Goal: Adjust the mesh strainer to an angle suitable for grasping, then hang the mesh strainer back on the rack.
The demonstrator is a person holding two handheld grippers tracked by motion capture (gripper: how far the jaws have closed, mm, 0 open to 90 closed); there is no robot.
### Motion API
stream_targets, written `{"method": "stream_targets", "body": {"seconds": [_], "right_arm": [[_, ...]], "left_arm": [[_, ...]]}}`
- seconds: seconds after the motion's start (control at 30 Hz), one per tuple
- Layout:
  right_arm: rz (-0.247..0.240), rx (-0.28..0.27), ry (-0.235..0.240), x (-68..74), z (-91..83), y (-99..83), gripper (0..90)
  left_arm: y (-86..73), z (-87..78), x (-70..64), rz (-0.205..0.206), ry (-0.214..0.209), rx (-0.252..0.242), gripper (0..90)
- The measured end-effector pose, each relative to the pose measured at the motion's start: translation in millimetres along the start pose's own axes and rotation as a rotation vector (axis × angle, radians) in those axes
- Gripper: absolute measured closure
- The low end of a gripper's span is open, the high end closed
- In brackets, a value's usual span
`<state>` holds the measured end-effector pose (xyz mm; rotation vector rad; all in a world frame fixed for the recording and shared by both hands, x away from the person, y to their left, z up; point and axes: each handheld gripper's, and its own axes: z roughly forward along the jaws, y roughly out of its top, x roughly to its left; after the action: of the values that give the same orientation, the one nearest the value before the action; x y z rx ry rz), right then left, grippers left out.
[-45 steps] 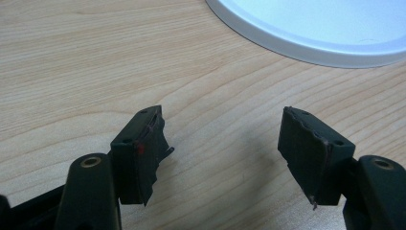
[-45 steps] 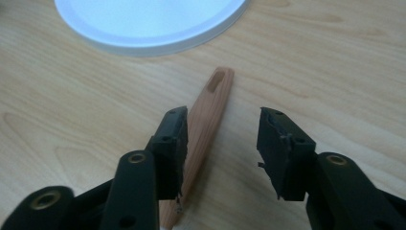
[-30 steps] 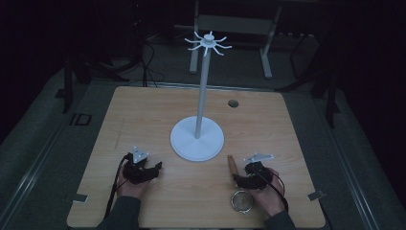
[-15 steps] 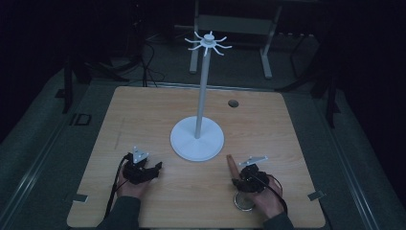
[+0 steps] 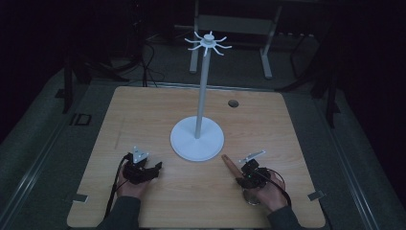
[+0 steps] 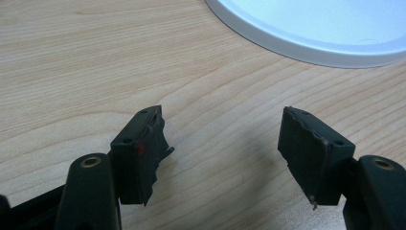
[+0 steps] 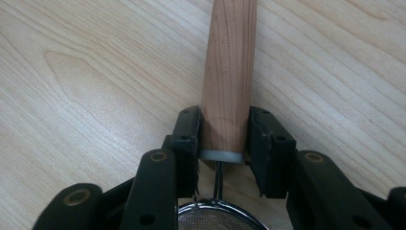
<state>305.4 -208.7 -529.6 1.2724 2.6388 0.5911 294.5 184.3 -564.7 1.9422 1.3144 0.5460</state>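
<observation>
A small strainer lies on the wooden table point(image 5: 143, 110), its wooden handle point(image 5: 230, 164) pointing at the white stand's round base point(image 5: 196, 141). My right gripper point(image 5: 241, 172) is shut on that handle point(image 7: 230, 72) near its metal end, and the mesh bowl point(image 7: 215, 220) sits just behind the jaws. The bowl's rim point(image 5: 253, 197) peeks out under the right hand. My left gripper point(image 5: 155, 168) rests low at the front left, open and holding nothing point(image 6: 222, 143), with the stand's base point(image 6: 325, 28) just ahead of it.
The stand's thin pole point(image 5: 203, 91) rises from the table's middle to a crown of hooks point(image 5: 208, 44). A dark round hole point(image 5: 233, 103) marks the far right of the tabletop. Dark floor and metal frame legs point(image 5: 265, 52) lie beyond.
The right hand and its gripper have shifted slightly back over the strainer's bowl, hiding more of the rim. The left gripper has not moved.
</observation>
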Motion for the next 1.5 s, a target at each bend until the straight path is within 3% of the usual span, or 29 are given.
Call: {"method": "stream_targets", "body": {"seconds": [0.43,0.73,0.83,1.5], "right_arm": [[0.008,0.013,-0.014,-2.1,-0.3,2.3,69.6],[0.028,-0.047,-0.032,-5.5,-7.6,3.2,69.8],[0.032,-0.067,-0.019,-7.2,-10.3,5.3,69.8],[0.039,-0.152,-0.030,-6.0,-16.5,15.3,69.8]], "left_arm": [[0.1,0.2,-0.2,-0.001,0.000,0.000,33.3],[0.1,0.3,-0.2,-0.002,0.000,0.000,33.3],[0.1,0.5,-0.1,-0.004,-0.001,-0.001,33.3],[0.1,0.4,-0.1,-0.005,-0.002,-0.001,33.3]]}}
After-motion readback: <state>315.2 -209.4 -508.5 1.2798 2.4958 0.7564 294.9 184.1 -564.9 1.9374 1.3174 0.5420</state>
